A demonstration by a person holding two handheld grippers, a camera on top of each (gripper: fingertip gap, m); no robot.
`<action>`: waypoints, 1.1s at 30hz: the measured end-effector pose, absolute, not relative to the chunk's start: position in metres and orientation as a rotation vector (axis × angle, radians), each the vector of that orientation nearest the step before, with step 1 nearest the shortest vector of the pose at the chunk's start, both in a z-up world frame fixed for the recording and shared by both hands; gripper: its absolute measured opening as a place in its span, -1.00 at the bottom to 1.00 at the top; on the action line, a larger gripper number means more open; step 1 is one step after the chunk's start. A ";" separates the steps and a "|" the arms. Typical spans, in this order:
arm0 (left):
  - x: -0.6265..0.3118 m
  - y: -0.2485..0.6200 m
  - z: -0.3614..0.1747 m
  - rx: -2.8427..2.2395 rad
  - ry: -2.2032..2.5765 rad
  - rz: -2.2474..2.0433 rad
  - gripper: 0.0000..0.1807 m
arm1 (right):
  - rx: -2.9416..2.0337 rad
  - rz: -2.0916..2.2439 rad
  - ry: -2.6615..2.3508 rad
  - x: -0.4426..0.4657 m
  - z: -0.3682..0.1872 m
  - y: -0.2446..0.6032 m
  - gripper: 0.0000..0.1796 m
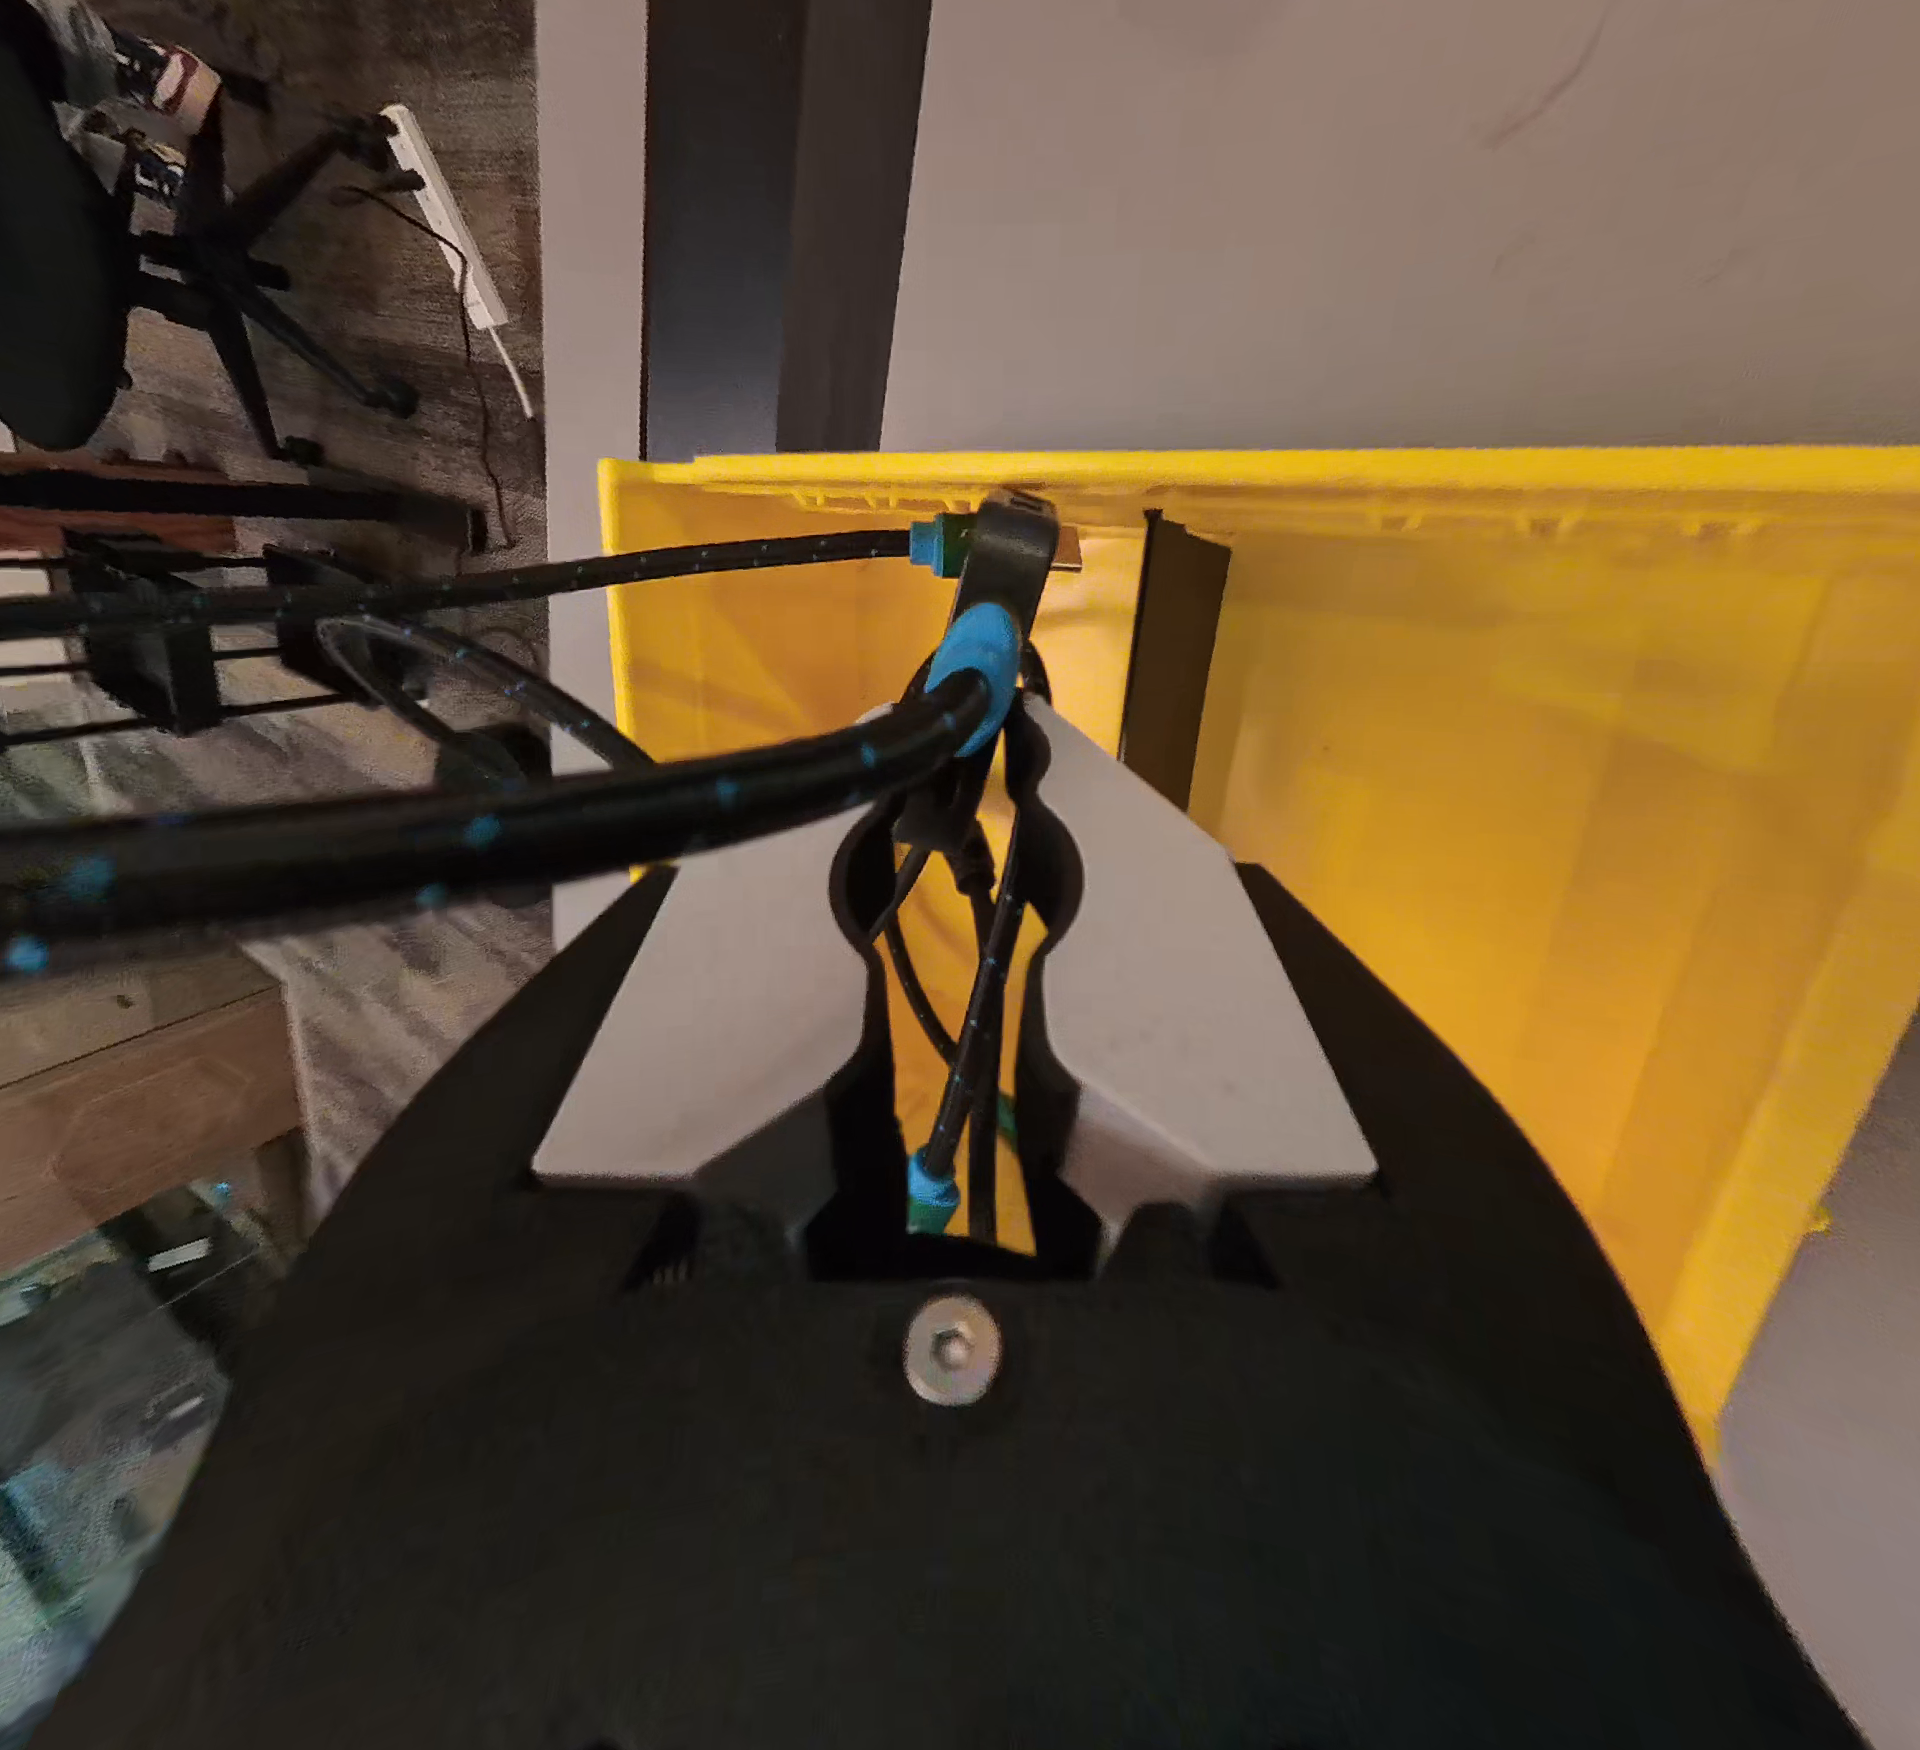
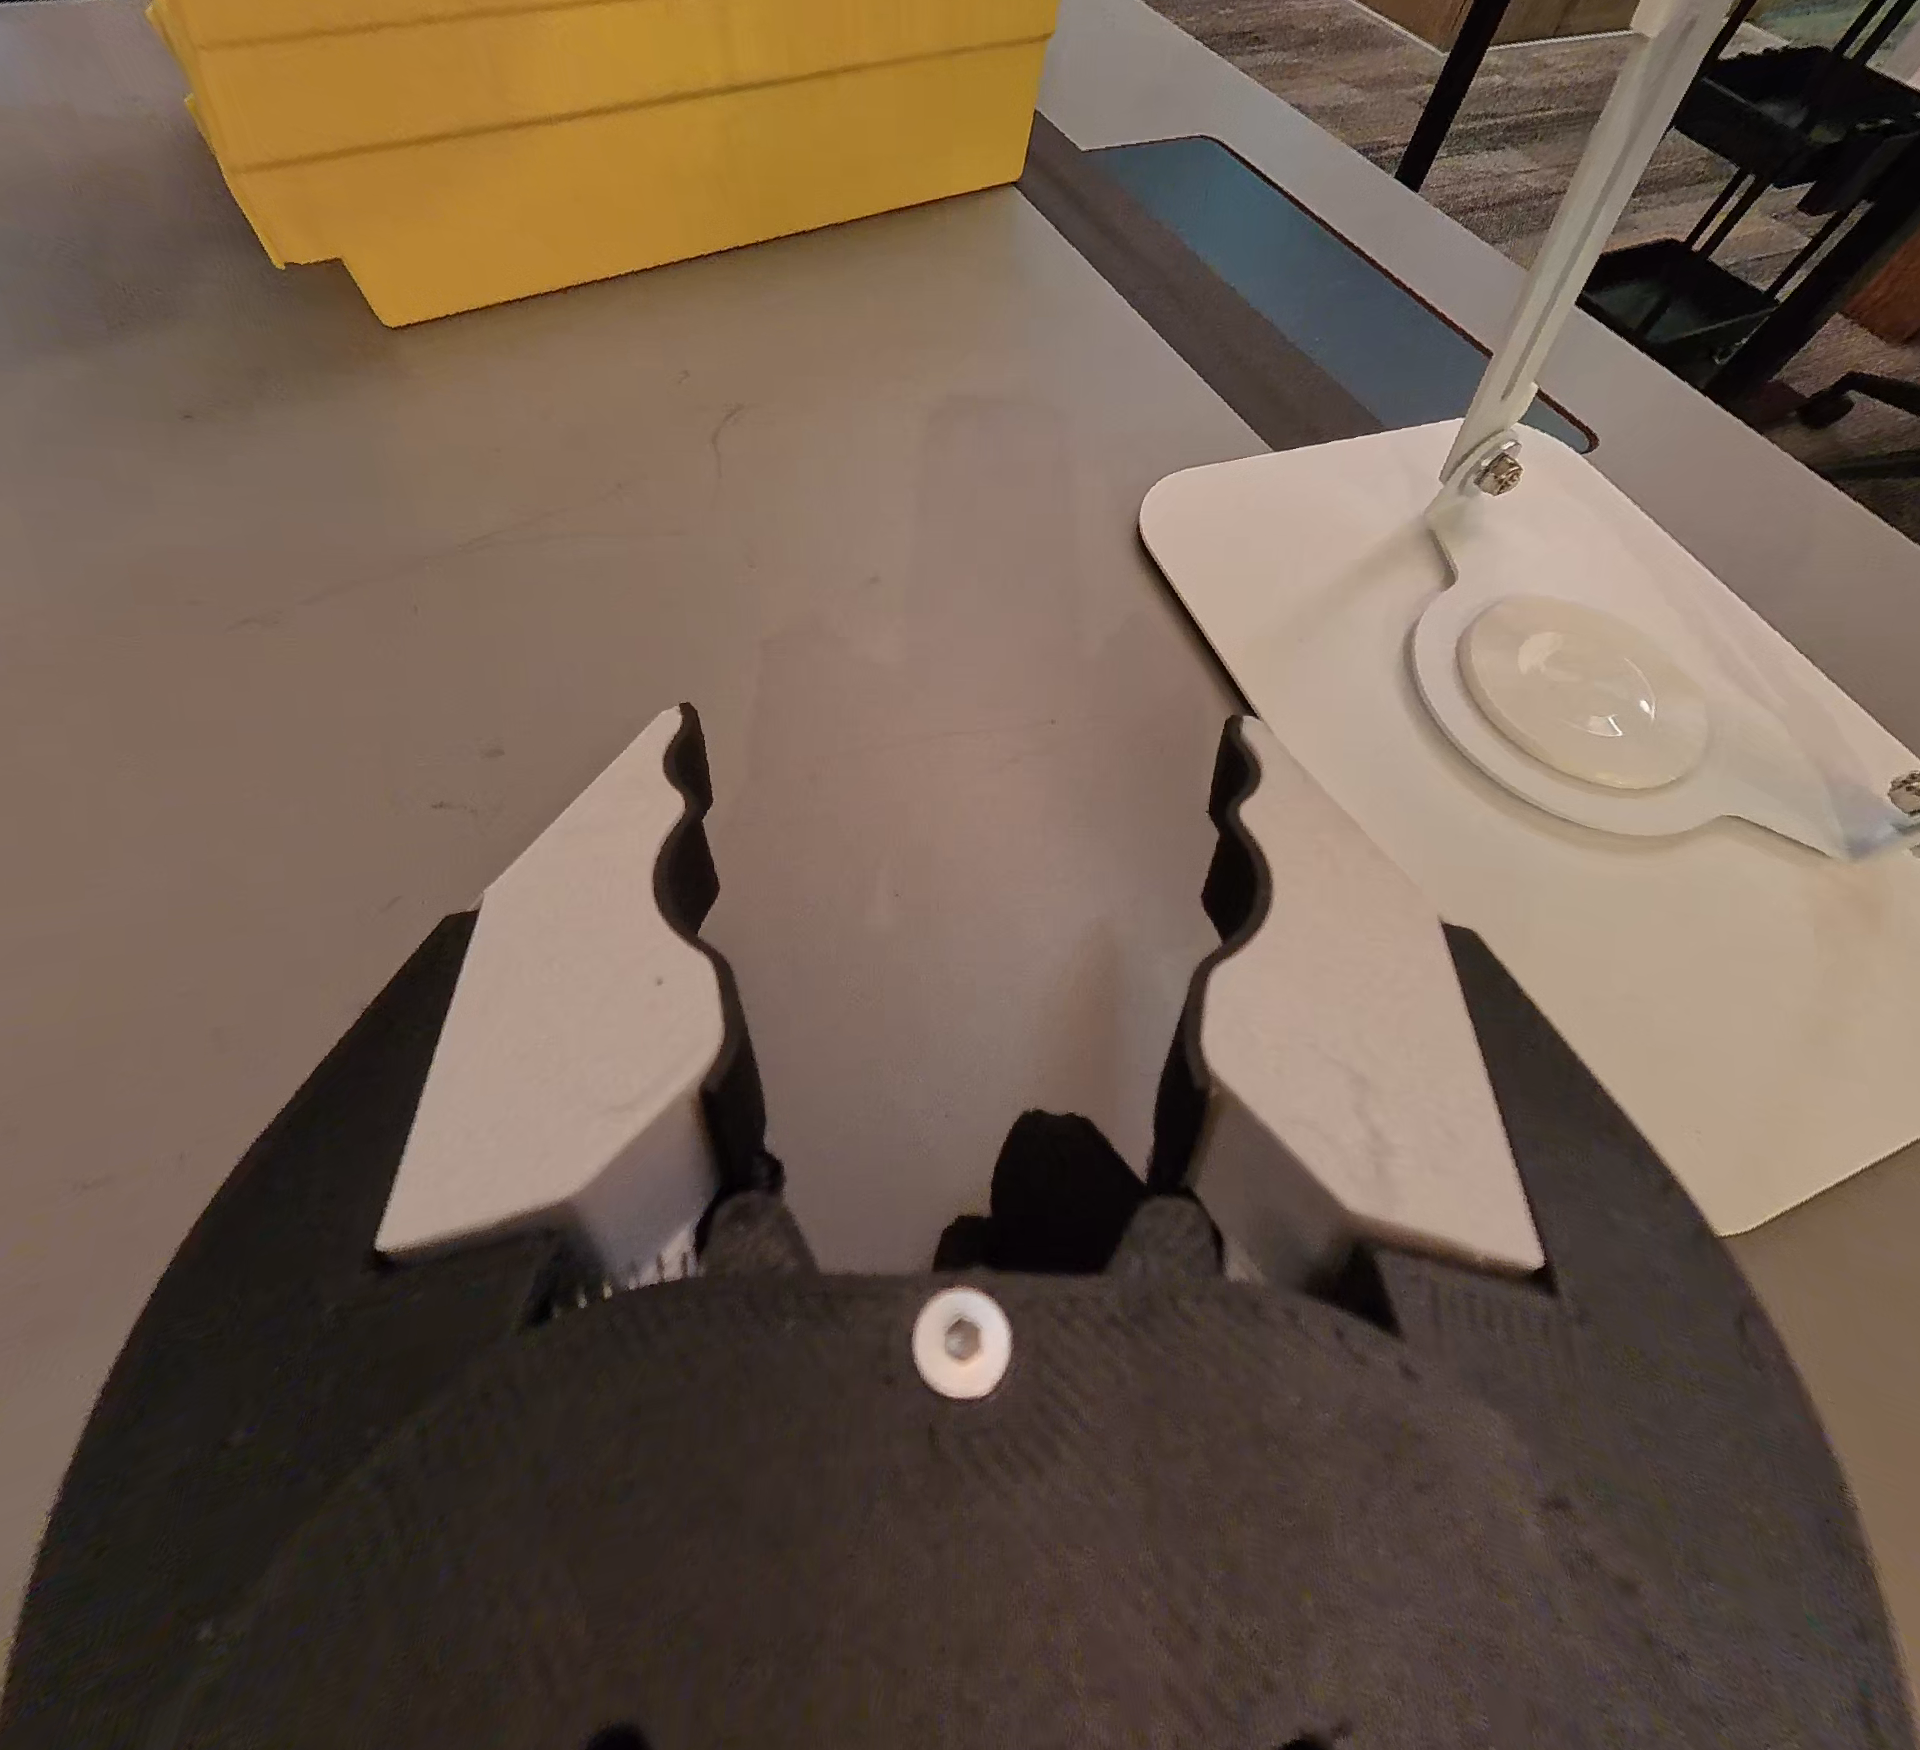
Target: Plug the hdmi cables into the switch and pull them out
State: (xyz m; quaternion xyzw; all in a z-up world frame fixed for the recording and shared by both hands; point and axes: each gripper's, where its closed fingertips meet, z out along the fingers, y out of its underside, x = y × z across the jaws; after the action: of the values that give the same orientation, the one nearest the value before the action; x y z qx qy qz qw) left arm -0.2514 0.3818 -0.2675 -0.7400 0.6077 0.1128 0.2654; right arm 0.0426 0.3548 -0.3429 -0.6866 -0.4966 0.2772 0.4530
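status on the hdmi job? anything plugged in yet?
Done: nothing visibly plugged; no switch shows in either view. In hand: the left gripper is shut on a black braided HDMI cable at its blue-collared plug, over the yellow bin; more cables lie in the bin. The right gripper is open and empty above the grey table. Left: all the plugging and pulling out.

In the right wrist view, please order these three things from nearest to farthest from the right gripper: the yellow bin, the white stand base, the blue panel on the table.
From the right gripper, nearest first:
1. White stand base, close on the right, beside the right finger.
2. Blue panel, farther ahead on the right, behind the base.
3. Yellow bin, ahead and left, at the table's far end.
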 end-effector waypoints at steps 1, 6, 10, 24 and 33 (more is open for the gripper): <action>-0.251 0.382 -0.266 -2.008 1.606 0.266 -0.83 | -1.695 0.684 -1.226 0.043 -0.343 0.355 0.06; -0.245 0.382 -0.262 -2.010 1.475 0.102 -0.84 | -1.695 0.686 -1.225 0.043 -0.343 0.355 0.06; -0.230 0.384 -0.245 -1.962 1.362 -0.062 -0.85 | -1.695 0.687 -1.225 0.043 -0.343 0.355 0.06; -0.204 0.376 -0.186 -1.859 1.220 -0.243 -0.87 | -1.697 0.685 -1.228 0.042 -0.343 0.354 0.06; -0.185 0.380 -0.145 -1.805 1.121 -0.274 -0.87 | -1.697 0.683 -1.231 0.042 -0.344 0.354 0.06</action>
State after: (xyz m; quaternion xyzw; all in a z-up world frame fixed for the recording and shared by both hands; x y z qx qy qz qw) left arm -0.1848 0.3799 -0.1449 -0.7397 0.4592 -0.1122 0.4791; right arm 0.0420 0.3539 -0.3438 -0.6866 -0.4982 0.2766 0.4514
